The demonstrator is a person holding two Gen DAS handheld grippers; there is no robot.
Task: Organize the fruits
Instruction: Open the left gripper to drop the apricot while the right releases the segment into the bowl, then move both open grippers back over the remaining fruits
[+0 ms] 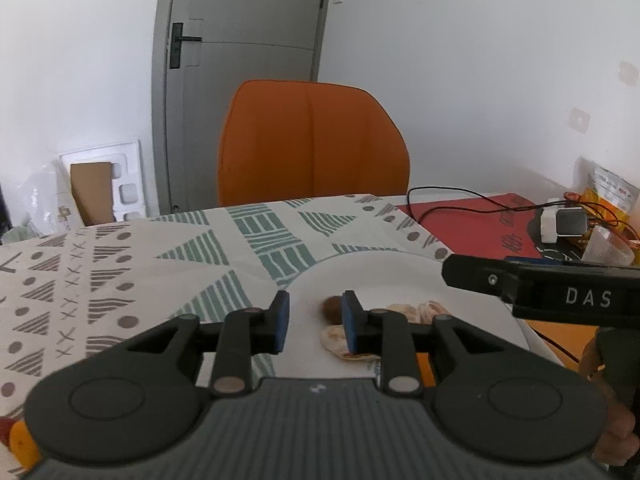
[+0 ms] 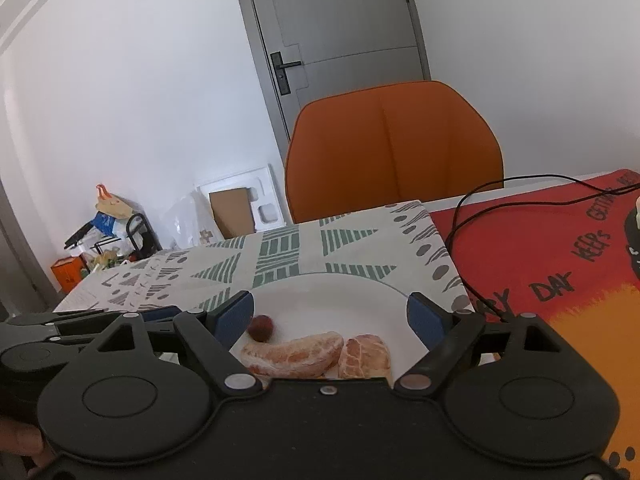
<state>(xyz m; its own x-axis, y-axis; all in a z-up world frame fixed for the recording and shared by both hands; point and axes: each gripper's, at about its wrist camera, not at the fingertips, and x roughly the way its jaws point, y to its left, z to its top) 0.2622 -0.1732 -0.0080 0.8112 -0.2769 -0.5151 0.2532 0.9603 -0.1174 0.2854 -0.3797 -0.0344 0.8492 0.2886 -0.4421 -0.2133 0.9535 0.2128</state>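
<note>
Left gripper point(image 1: 314, 322): blue-padded fingers parted by a modest gap, nothing between them; poised over the near-left edge of the white plate point(image 1: 400, 280).

Right gripper point(image 2: 331, 320): fingers spread wide, holding nothing; poised over the near rim of the white plate point(image 2: 320, 292), with the fruit lying in the span between its fingers. Its black body, lettered "DAS", also shows in the left wrist view at the plate's right side.

Peeled citrus segments point(image 2: 294, 354): one long curved piece on the plate's near half, and a shorter chunk point(image 2: 365, 356) just beside its right end (whether the two touch cannot be told).

Small dark-red round fruit point(image 2: 260, 327): on the plate, just left of and behind the long segment (kind not clear).

Patterned tablecloth point(image 2: 280, 256): white with green and grey triangles and dots, under the plate.

Red and orange printed mat point(image 2: 560, 256): right of the plate, beside the cloth; a black cable point(image 2: 456, 224) runs across it.

Orange chair point(image 2: 394, 148): behind the plate, beyond the table's far edge.

Grey door point(image 2: 340, 28): behind the chair.
</note>
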